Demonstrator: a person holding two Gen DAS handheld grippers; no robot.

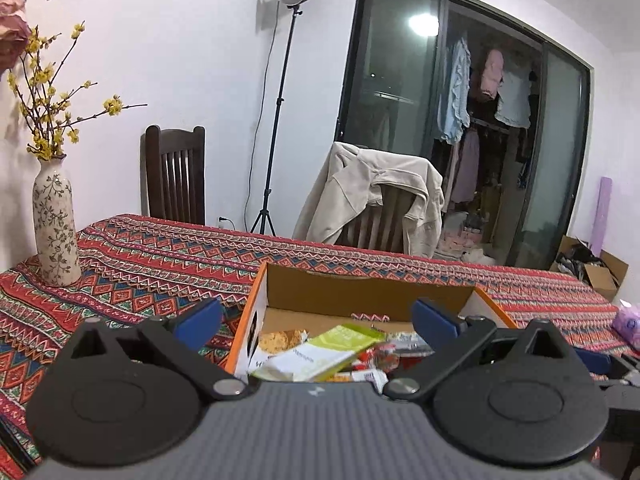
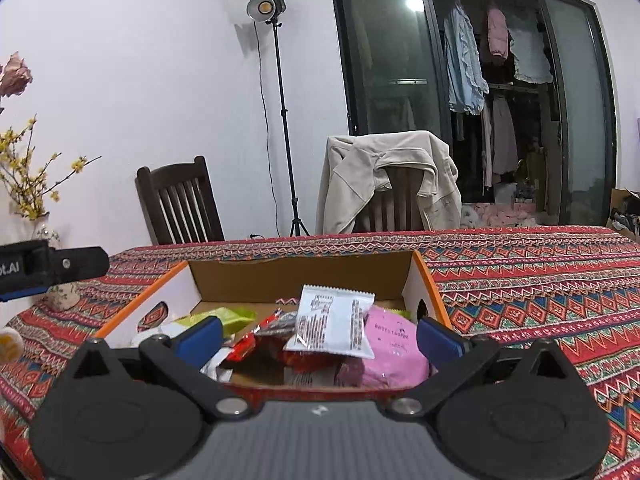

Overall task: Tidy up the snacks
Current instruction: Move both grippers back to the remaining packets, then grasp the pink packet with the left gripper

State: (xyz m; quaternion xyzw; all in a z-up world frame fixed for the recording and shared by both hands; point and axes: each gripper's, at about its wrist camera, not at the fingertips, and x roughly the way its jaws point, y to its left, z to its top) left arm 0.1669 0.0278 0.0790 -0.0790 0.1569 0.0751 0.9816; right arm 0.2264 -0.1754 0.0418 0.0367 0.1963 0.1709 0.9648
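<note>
On the woven zigzag tablecloth [image 2: 520, 272], the snack-filled cardboard box [image 2: 304, 276] faces both grippers [image 1: 316, 320] [image 2: 318, 332], spread empty.

I am seeing the cardboard box [image 2: 304, 276] lying open-topped ahead, its far half bare while snack packets [image 2: 332, 328] are crowding the near half. Its walls are fencing both sides. A vase [image 1: 54, 224] is standing well left; bare tablecloth [image 2: 532, 280] is stretching right.
</note>
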